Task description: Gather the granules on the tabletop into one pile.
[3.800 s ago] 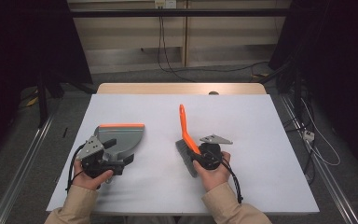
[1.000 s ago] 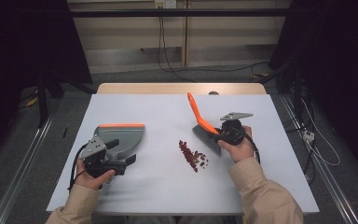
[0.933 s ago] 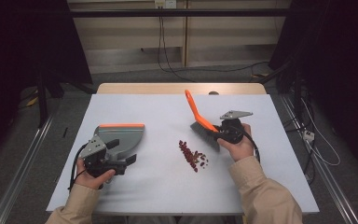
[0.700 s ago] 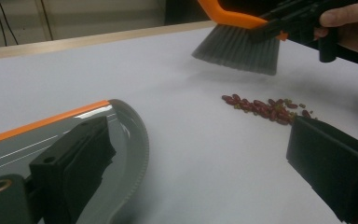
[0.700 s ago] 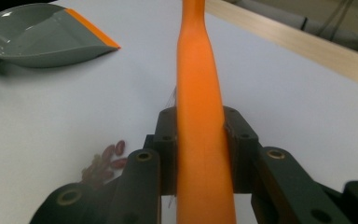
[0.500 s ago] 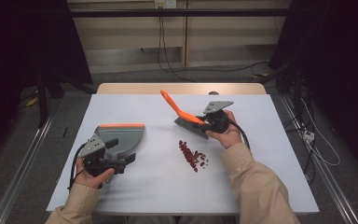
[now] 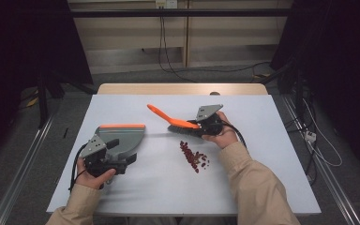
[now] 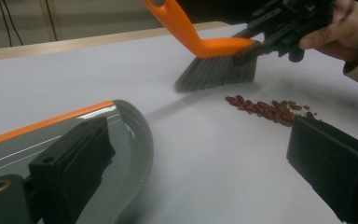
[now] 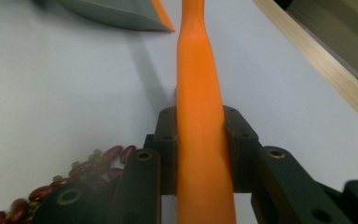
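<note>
Behind the beans point(image 7: 194, 157), your right gripper point(image 7: 198, 127) clamps the brush point(image 7: 178, 123), bristles down. Your left gripper point(image 7: 114, 154) grips the dustpan point(image 7: 122, 137), left of the beans. Sweep next: drag them toward its lip.

My right gripper point(image 7: 198, 126) is clamped tight, reaching far forward; my left gripper point(image 7: 113, 154) rests low, near me.

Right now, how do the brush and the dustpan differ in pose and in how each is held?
The brush stands bristles-down just beyond the beans, its handle slanting up; the dustpan lies flat, well left of them. The right claw clamps the brush's handle; the left claw holds the dustpan's rear. Both are grey with orange.
</note>
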`<control>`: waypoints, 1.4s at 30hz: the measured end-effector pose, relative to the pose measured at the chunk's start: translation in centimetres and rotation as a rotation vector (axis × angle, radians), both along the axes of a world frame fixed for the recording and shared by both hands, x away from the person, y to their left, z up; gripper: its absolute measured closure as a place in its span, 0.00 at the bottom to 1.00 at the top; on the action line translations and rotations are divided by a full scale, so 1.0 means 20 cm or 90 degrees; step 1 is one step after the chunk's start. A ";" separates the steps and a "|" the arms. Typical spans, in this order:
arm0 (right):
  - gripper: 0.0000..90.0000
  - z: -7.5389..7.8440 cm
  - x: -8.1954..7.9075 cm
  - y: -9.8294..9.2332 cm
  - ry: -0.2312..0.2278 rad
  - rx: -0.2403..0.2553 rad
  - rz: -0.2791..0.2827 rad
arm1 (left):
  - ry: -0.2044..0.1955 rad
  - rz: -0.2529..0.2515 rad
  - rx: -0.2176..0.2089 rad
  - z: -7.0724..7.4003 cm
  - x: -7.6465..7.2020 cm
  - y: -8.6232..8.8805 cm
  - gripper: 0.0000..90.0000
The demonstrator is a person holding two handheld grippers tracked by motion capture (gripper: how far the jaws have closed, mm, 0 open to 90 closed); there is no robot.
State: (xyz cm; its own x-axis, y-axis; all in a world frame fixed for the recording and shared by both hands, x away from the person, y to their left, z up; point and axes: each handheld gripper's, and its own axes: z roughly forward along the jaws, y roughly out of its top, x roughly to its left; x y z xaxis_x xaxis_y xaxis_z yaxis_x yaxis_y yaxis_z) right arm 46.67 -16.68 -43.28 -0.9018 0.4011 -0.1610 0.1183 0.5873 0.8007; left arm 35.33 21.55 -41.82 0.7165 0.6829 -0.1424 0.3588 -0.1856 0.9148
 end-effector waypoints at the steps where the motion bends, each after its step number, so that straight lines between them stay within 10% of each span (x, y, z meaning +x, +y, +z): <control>1: 0.79 0.00 -0.01 0.00 0.000 -0.006 0.009 | -0.001 0.004 -0.001 0.00 0.00 0.00 0.07; 19: 0.79 0.03 -0.22 0.01 -0.012 -0.048 0.098 | -0.006 0.009 0.003 0.01 -0.02 0.01 0.07; 42: 0.79 0.03 -0.33 -0.02 -0.003 -0.018 0.105 | -0.006 0.005 0.004 0.01 -0.01 0.01 0.07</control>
